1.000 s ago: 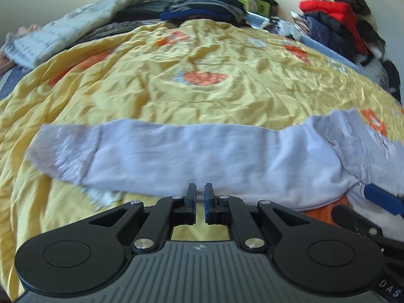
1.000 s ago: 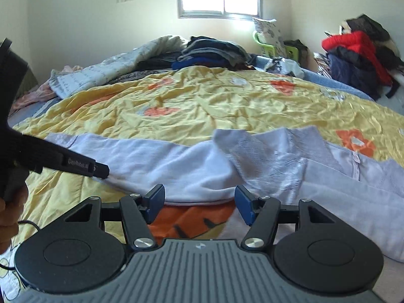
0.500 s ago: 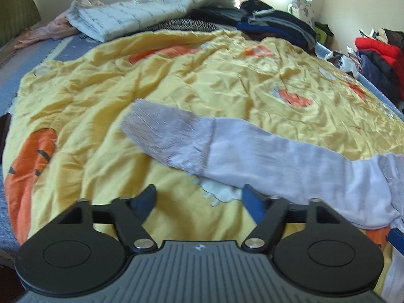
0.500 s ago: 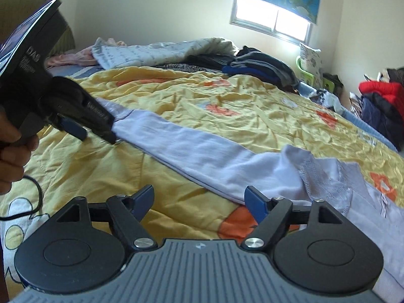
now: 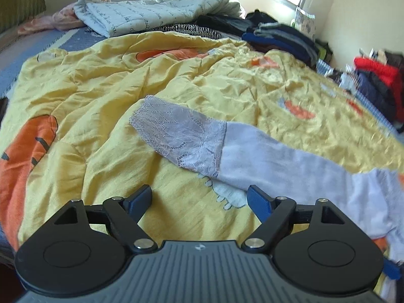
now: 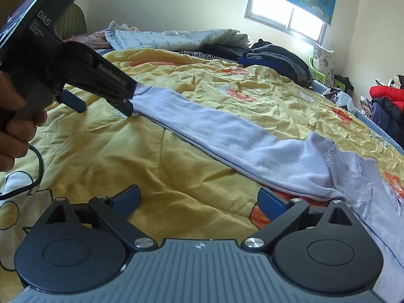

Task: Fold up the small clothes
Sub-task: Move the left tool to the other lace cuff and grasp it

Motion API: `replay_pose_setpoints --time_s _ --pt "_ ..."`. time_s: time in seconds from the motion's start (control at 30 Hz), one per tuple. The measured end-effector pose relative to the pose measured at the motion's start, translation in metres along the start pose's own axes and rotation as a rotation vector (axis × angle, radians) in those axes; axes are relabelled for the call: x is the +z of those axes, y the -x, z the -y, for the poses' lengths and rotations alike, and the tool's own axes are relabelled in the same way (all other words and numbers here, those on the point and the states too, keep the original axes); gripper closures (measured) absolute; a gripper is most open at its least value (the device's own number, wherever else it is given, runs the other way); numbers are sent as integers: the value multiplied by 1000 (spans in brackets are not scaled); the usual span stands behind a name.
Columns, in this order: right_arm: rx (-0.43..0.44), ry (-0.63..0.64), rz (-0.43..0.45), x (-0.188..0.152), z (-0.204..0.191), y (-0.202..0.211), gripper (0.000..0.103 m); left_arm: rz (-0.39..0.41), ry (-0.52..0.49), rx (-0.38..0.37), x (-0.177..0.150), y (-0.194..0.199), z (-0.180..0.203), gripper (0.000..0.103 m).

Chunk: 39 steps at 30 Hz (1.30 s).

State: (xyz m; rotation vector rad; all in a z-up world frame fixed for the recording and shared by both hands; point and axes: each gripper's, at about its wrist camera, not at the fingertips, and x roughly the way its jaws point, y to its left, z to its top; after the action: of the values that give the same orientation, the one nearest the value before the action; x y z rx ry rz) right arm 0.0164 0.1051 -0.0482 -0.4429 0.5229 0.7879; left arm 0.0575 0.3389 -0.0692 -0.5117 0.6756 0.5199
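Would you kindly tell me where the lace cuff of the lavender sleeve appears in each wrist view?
Left wrist: the lace cuff lies centre frame, flat on the yellow quilt.
Right wrist: mostly hidden behind the left gripper at upper left.
Shared landmark: the dark folded clothes pile at the bed's far side.

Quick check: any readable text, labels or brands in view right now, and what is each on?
"DAS": on the body of the left gripper, right wrist view.
"GenRobot.AI": along that gripper's arm; small, so uncertain.
Script print on the pale blanket: too blurred to read.
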Motion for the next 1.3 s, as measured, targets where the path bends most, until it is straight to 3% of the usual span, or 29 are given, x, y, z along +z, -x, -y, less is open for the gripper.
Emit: replay_pose_setpoints --time_s 0.33,0.43,0.63,0.83,0.97,1.07,1.13,1.3 --pt "73 -113 -47 -1 18 -6 1 70 372 -340 11 -17 -60 20" --pt "70 -110 -48 -2 17 -5 1 84 465 -405 17 -29 -72 20" --pt "15 -32 -24 2 4 -2 1 95 508 -431 31 -41 -79 20" --pt "-64 216 52 24 -40 -17 2 98 391 -401 37 -47 -67 21" --pt "-96 394 108 40 -68 -39 22 118 384 -393 35 -48 -65 21" --pt "-111 484 138 52 -84 -57 28 119 396 -391 37 -49 -66 21" --pt "-109 520 143 61 -93 -67 32 120 406 -383 37 -50 -67 27" --pt "-80 574 134 77 -108 -87 55 100 528 -347 32 -60 -87 86"
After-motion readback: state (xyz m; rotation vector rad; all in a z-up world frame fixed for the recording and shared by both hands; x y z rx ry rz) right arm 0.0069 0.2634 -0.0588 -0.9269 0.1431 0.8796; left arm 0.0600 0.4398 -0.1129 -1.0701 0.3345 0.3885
